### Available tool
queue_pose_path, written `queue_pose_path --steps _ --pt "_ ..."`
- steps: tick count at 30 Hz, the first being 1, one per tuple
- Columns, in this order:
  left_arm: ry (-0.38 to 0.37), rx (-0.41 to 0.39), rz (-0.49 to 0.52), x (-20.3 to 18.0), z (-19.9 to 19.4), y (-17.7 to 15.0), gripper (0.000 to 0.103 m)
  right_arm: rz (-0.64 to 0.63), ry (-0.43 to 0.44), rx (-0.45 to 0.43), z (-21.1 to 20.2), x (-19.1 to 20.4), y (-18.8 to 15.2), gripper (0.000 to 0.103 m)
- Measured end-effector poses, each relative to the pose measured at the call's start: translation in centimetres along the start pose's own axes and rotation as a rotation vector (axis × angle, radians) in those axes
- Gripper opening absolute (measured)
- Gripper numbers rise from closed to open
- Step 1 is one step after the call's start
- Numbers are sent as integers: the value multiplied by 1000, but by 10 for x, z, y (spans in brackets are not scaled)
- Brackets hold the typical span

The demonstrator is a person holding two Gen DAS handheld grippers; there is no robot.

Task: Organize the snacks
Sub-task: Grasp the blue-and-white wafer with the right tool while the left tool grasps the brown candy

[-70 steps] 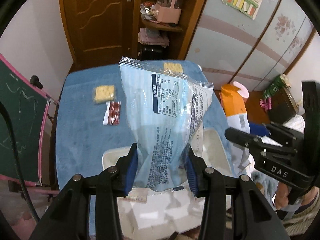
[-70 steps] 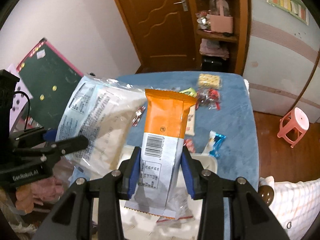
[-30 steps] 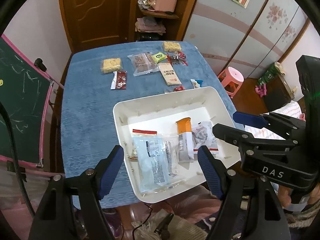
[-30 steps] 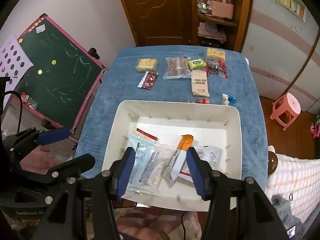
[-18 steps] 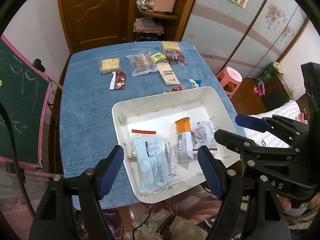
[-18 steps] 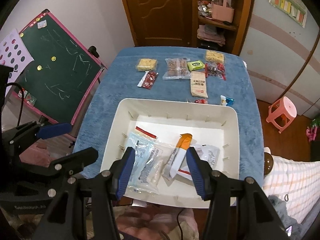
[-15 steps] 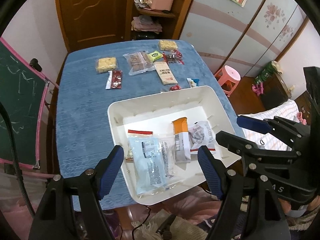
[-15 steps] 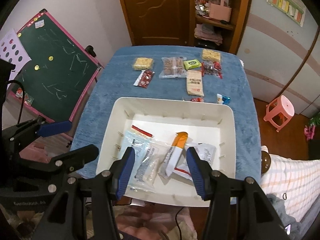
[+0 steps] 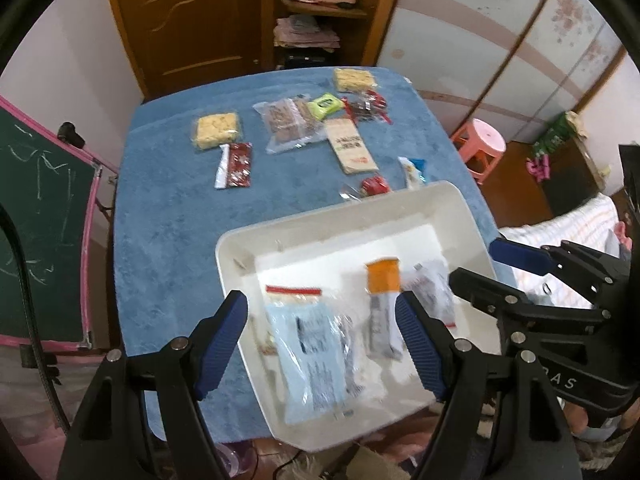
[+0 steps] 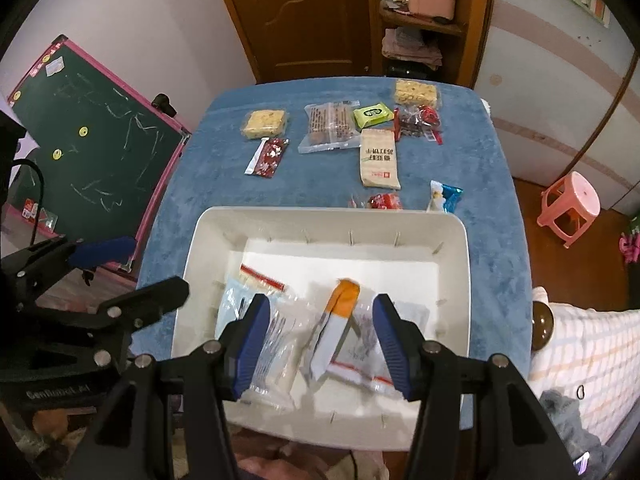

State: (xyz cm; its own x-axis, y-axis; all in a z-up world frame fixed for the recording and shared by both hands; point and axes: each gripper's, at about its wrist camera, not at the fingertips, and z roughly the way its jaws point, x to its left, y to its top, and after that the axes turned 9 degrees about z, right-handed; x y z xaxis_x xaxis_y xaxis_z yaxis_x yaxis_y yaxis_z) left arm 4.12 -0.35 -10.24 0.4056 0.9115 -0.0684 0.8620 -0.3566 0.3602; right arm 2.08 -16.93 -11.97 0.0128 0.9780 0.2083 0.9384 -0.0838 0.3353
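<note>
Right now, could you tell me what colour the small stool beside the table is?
Pink stool; clearest in the right wrist view.

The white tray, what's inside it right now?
The white tray holds a light blue packet, an orange-topped packet and clear red-striped bags. Anything beneath those overlapping packets is hidden.

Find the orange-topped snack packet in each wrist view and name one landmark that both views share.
Left wrist: orange-topped packet lies in the white tray, right of centre.
Right wrist: orange-topped packet lies in the tray, low centre, between the fingers.
Shared landmark: green snack pack.
</note>
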Motion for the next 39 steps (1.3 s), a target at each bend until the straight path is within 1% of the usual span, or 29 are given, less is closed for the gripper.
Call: queue_pose_path --steps 6,7,10,12,15,18,21,25,28,30,34,39 --pt "39 -4 -69 30 24 48 75 54 24 -7 17 -27 53 54" --pt "34 4 -76 36 30 58 75 64 14 -20 21 -34 68 54" --pt "12 25 -95 52 50 83 75 85 -8 -47 28 -50 99 54" --pt "26 36 -65 57 63 99 75 98 -35 -58 35 -62 118 54" --pt "82 55 18 59 87 118 75 117 -76 -57 50 -79 143 54" --pt "127 95 79 65 116 133 75 155 -92 -13 77 -100 159 54" --pt "141 149 90 78 148 144 75 201 -96 38 103 -119 167 54" --pt "140 213 73 98 187 150 75 278 -80 145 144 -144 169 54" --pt "90 248 57 110 208 151 75 341 -67 222 169 -156 161 54" --pt "83 268 51 117 221 151 75 353 -69 256 178 -157 154 54" --pt "95 303 50 129 240 151 75 350 -109 309 197 -158 145 54" --pt "67 317 22 140 257 154 75 350 -113 378 218 -159 137 54"
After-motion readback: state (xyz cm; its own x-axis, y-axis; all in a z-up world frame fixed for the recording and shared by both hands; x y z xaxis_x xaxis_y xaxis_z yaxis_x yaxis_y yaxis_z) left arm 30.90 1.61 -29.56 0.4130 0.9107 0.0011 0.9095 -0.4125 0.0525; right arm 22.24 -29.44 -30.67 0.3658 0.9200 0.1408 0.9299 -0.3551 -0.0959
